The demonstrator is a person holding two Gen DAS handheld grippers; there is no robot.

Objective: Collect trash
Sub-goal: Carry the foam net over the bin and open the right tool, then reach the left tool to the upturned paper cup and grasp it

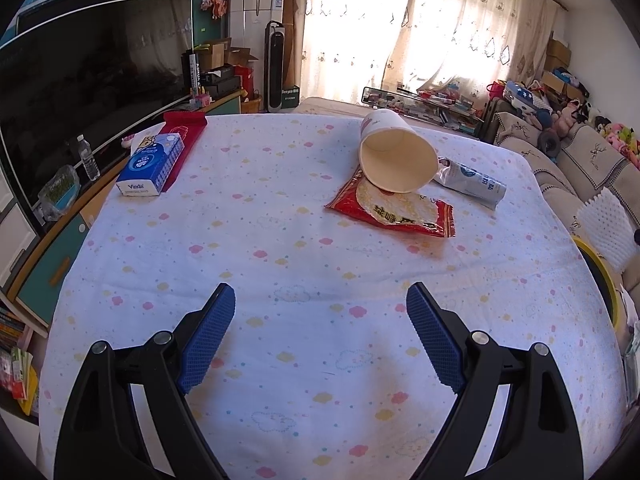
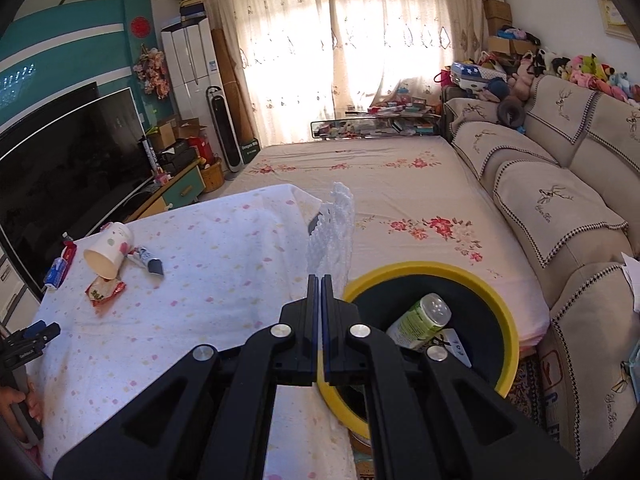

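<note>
A tipped paper cup (image 1: pixel 396 152) lies on the cloth-covered table (image 1: pixel 280 248), its mouth toward me, over a red snack wrapper (image 1: pixel 394 210), with a crumpled white-blue pouch (image 1: pixel 474 182) to its right. My left gripper (image 1: pixel 320 308) is open and empty, well short of them. My right gripper (image 2: pixel 321 280) is shut on a white foam net sleeve (image 2: pixel 332 232), held beside the yellow-rimmed black bin (image 2: pixel 428 268). The bin holds a green-labelled bottle (image 2: pixel 422 318). The cup (image 2: pixel 108 250), wrapper (image 2: pixel 104 290) and pouch (image 2: pixel 148 260) also show in the right wrist view.
A blue Vinda tissue pack (image 1: pixel 152 164) lies on a red bag at the table's far left. A TV (image 1: pixel 80 80) and low cabinet stand left. A bed (image 2: pixel 400 200) and sofa (image 2: pixel 560 200) lie right. The left gripper shows at the right view's left edge (image 2: pixel 36 334).
</note>
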